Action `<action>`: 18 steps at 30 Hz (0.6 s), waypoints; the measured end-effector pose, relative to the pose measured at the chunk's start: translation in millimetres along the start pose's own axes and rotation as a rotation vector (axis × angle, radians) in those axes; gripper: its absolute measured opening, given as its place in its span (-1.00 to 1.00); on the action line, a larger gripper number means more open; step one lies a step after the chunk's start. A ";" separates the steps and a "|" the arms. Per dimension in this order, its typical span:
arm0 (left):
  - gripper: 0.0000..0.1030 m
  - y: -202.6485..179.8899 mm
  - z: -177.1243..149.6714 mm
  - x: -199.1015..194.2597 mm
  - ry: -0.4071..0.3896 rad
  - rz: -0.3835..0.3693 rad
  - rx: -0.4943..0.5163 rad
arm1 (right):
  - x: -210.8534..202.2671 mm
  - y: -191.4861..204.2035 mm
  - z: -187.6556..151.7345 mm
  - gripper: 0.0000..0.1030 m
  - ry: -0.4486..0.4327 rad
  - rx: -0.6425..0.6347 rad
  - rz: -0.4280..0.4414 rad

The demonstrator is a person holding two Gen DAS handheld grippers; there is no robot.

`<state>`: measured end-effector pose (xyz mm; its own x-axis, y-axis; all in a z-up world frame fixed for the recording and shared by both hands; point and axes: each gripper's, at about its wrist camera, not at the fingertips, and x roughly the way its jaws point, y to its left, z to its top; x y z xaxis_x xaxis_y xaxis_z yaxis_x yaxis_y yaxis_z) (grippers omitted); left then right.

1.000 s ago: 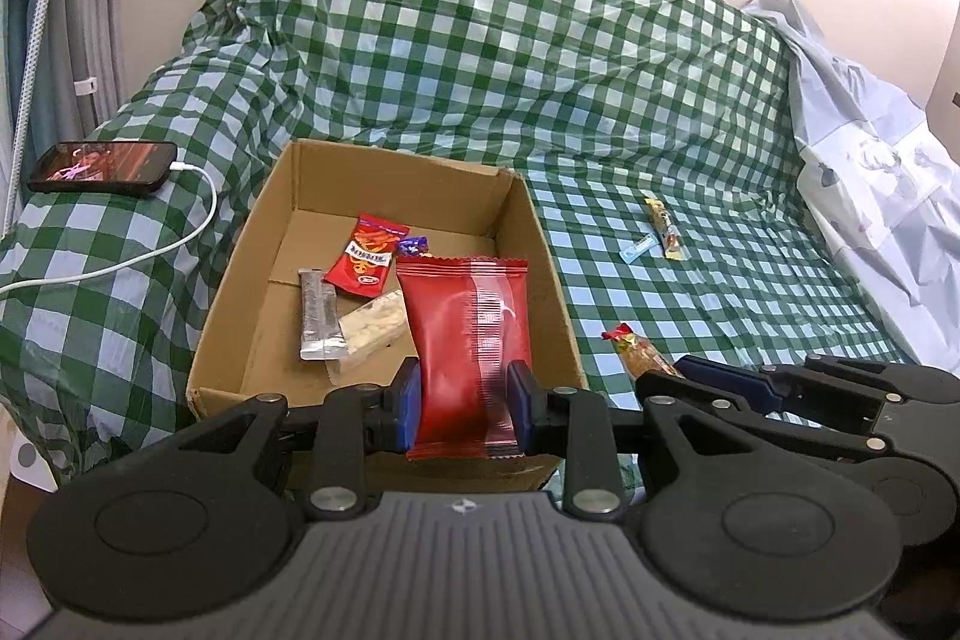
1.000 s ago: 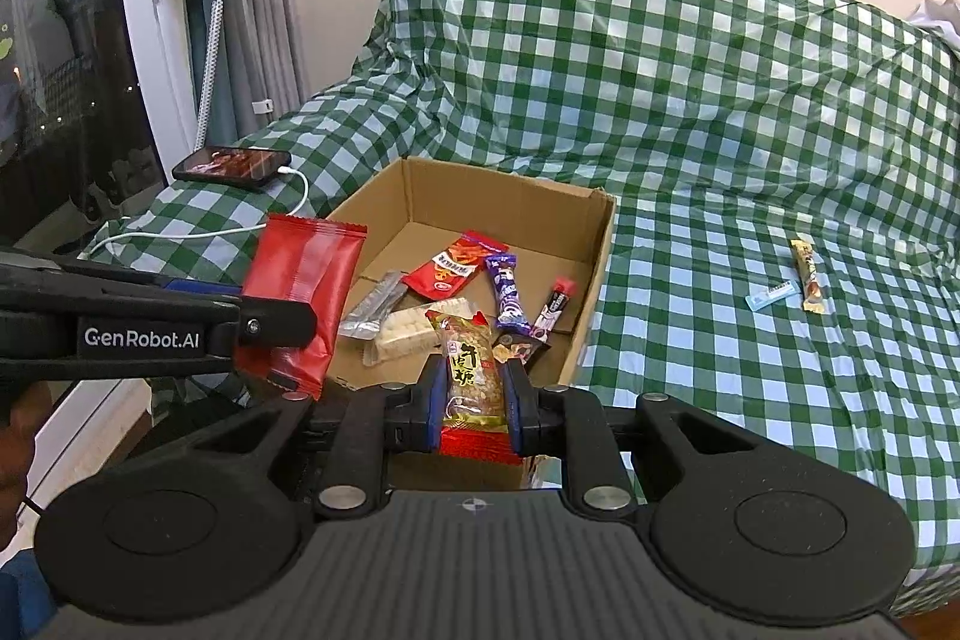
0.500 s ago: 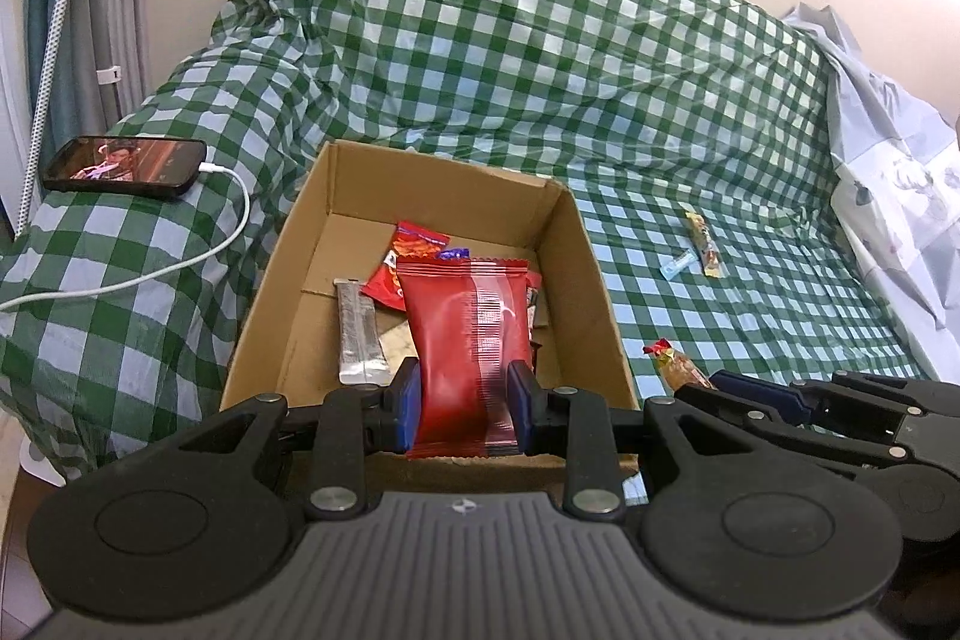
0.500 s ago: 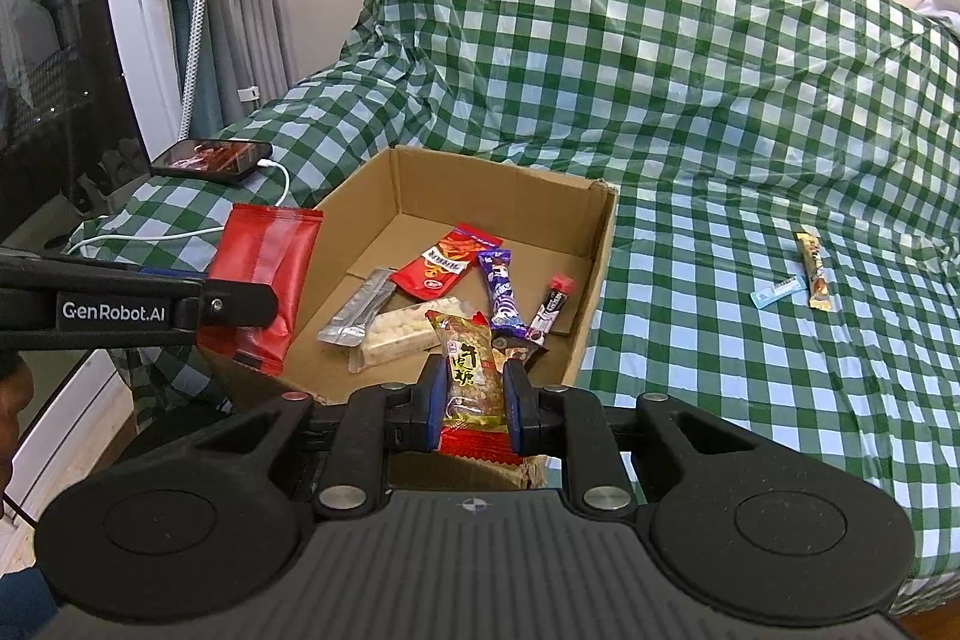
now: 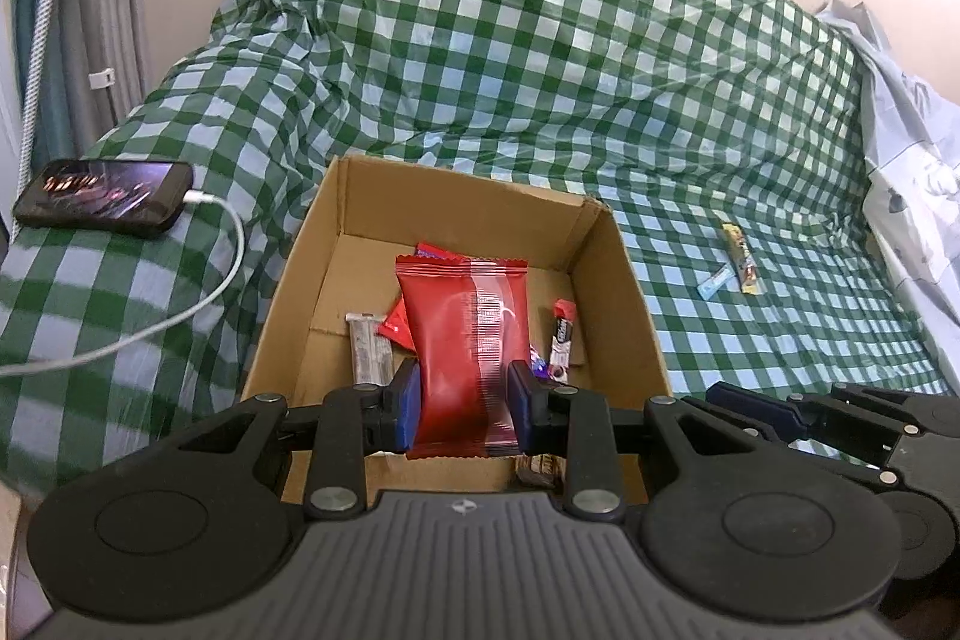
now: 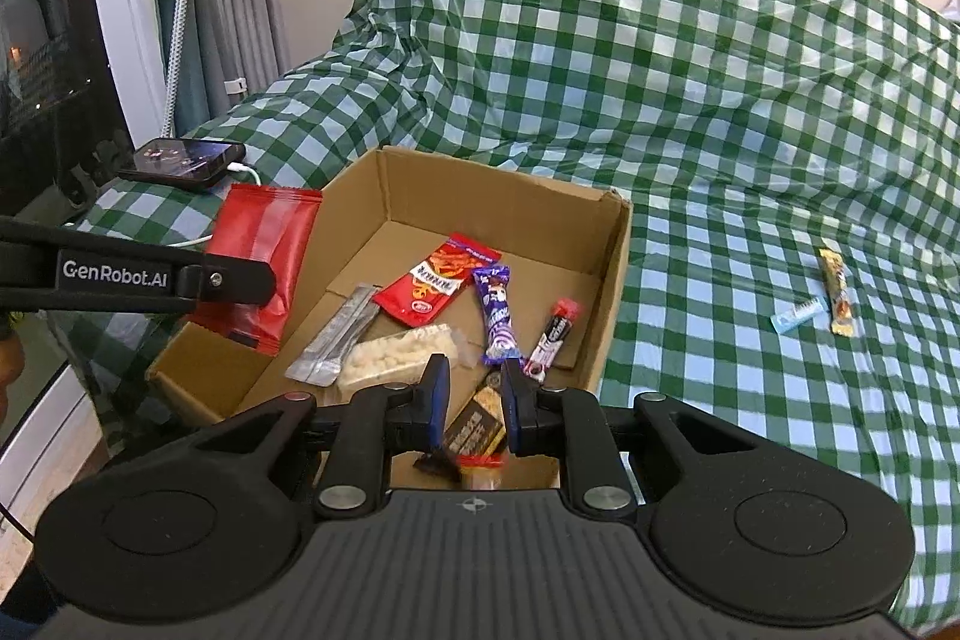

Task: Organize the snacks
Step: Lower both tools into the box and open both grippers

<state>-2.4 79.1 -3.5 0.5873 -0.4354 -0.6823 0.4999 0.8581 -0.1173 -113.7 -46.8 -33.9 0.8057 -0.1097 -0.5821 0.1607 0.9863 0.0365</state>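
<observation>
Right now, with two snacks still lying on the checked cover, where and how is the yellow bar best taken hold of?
Grip the yellow bar across its narrow width near mid-length, coming from above. It lies flat, long axis pointing away from the camera, and the small blue packet sits close by its left side, so staying on the upper half, clear of the packet, looks safer.

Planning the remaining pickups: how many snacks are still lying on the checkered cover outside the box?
2: a yellow bar and a small light-blue packet, touching or nearly so, right of the cardboard box. The grippers could hide more near the bottom edge.
</observation>
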 end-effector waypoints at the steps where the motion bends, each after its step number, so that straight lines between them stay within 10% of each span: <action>1: -0.34 0.2 2.7 7.2 0.006 0.009 0.006 | 5.9 -0.3 2.2 -0.62 0.000 -0.002 0.000; 4: -0.28 4.6 11.8 34.3 0.062 0.006 0.005 | 23.2 -8.8 10.1 -0.62 0.012 0.025 -0.001; 9: 1.00 14.3 16.8 65.1 0.144 0.034 -0.033 | 40.5 -22.3 15.0 -0.56 0.026 0.069 0.010; 18: 0.99 14.8 -3.9 57.2 0.200 0.116 0.003 | 58.7 -27.9 2.0 0.43 0.147 0.176 0.035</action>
<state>36.0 67.9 -47.1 0.5031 -0.2715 -0.8205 0.4385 0.8983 -0.0283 -69.7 -81.0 -67.4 0.7229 -0.0441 -0.6895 0.2416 0.9511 0.1924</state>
